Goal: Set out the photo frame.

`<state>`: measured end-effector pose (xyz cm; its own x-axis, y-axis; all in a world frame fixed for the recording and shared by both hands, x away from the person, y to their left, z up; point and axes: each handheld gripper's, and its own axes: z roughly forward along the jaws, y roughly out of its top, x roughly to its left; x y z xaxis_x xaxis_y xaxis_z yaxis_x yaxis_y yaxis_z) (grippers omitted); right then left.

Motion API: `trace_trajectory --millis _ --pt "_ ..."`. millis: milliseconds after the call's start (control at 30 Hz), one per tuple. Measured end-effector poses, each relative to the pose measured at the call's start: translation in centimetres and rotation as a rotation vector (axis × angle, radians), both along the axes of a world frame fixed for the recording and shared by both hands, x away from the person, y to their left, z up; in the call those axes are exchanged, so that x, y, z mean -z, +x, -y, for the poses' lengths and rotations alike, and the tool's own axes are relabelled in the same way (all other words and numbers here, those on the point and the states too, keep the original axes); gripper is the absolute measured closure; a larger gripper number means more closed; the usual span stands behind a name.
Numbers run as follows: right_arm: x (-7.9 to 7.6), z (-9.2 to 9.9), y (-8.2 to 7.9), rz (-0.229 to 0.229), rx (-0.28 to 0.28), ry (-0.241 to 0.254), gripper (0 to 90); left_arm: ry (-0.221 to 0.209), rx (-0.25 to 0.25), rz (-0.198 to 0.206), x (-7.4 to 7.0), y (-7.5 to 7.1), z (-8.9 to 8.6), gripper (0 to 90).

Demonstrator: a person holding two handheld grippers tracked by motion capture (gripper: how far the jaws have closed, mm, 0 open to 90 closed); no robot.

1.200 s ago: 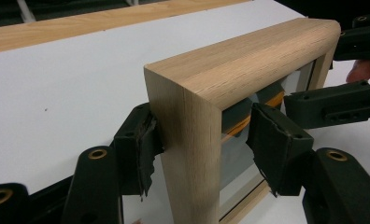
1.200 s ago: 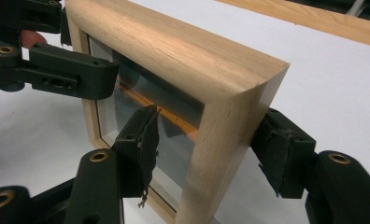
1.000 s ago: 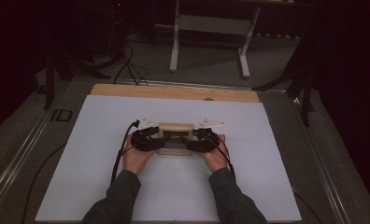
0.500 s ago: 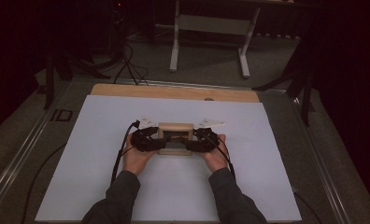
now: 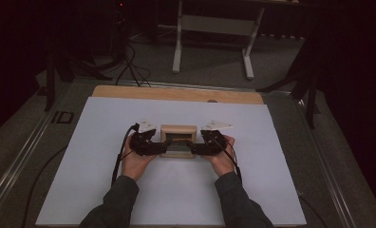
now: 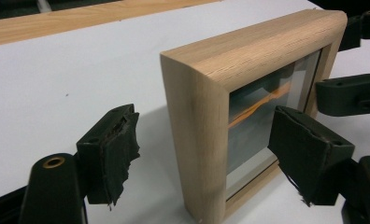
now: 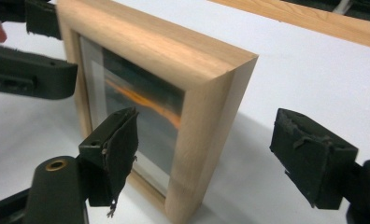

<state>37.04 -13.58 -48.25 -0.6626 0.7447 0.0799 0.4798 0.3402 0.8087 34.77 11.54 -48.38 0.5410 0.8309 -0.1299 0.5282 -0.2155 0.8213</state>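
Note:
A small light-wood picture frame [image 5: 178, 134] stands upright on the white table top [image 5: 105, 123], its glass showing a dark picture with an orange streak. My left gripper [image 5: 160, 147] straddles its left end and my right gripper [image 5: 196, 147] its right end. In the left gripper view the frame's corner [image 6: 248, 51] stands between the pads [image 6: 110, 151] with a gap on each side. The right gripper view shows the same around the other corner [image 7: 150, 46], pads [image 7: 309, 156] clear of the wood. Both pairs of jaws have just been opening. Each gripper's [image 6: 209, 154] [image 7: 211, 156] view also catches the other's jaws beyond the frame.
A wooden strip [image 5: 176, 94] runs along the table's far edge. Beyond it on the floor are a metal stand [image 5: 214, 28] and loose cables [image 5: 129, 61]. Metal rails [image 5: 29, 142] flank the white top, and a cable trails from the left gripper.
Hands, grippers and frame stand where they were a second ago; at the high view's distance no shift in the jaws is plain.

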Motion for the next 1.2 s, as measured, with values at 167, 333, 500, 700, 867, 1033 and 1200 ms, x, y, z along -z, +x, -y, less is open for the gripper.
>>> trace_trajectory --millis 167,333,500,700,867,1033,1200 --pt "-0.3 0.5 -0.6 0.015 -0.015 -0.022 19.9 0.016 0.007 0.004 -0.3 -0.6 -0.5 22.2" --pt "-0.5 1.5 -0.9 0.003 -0.013 -0.021 19.5 0.022 0.007 0.012 -0.4 -1.2 -1.2 22.1" --pt "-0.7 2.4 -1.3 0.009 -0.016 -0.022 19.4 0.034 0.012 0.027 -0.8 -1.9 -2.1 22.1" --pt "-0.8 3.4 -2.0 0.019 -0.022 -0.031 19.2 0.031 0.009 0.047 -1.2 -2.9 -3.4 22.3" --pt "-0.7 4.5 -2.6 0.025 -0.021 -0.042 18.9 0.035 0.012 0.051 -1.1 -3.7 -4.4 22.5" --pt "-0.8 5.7 -3.2 0.029 -0.008 -0.033 18.9 0.039 0.020 0.052 -0.8 -4.7 -5.2 22.6" --pt "-0.6 7.0 -4.3 0.039 0.004 -0.021 18.9 0.024 0.017 0.054 -0.5 -5.5 -6.5 23.1"
